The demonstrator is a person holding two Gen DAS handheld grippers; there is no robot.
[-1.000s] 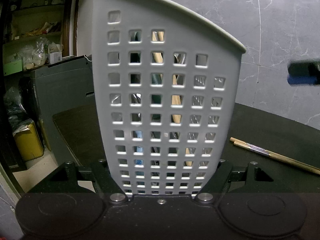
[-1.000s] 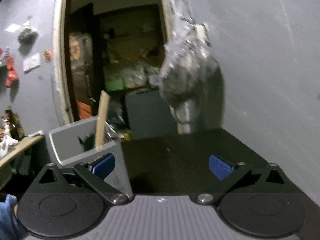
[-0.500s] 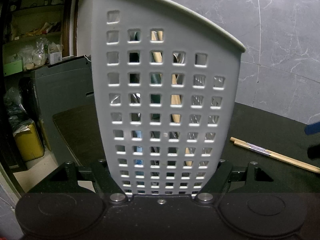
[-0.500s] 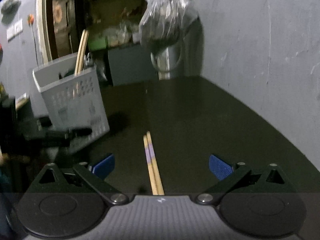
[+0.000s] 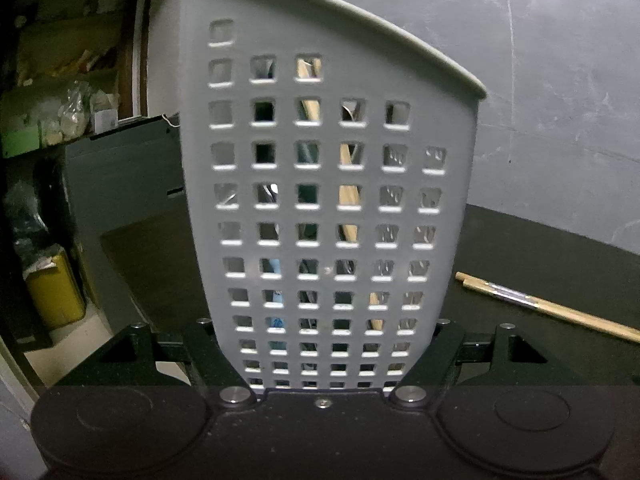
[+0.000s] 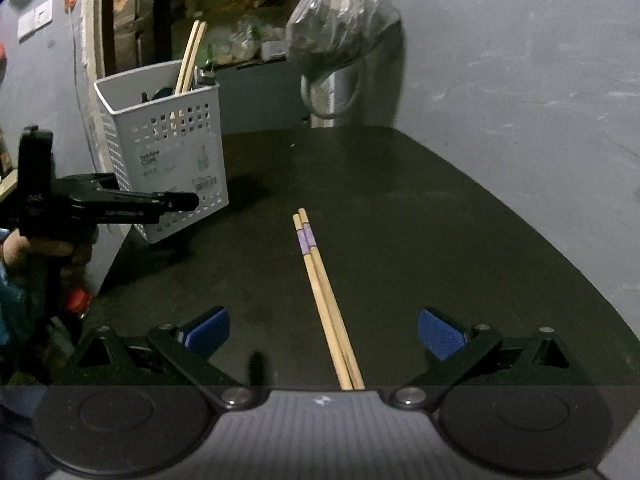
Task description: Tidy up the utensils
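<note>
Grey perforated plastic utensil basket (image 5: pixel 328 200) clamped at base by left tongs (image 6: pixel 176 202), tilted, likely steadied for loading. Pair of pale wooden chopsticks (image 6: pixel 320 280) laid on dark worktop (image 6: pixel 420 220), centred between blue pads of released right tongs (image 6: pixel 324 330), not yet grasped.

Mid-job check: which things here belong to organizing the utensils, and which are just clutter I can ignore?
Job:
- chopsticks on table
- grey perforated basket, held by left gripper
- chopsticks already in basket
- right gripper, open over the chopsticks

Clutter:
- plastic bag hanging on wall
- yellow container
- shelf items
</note>
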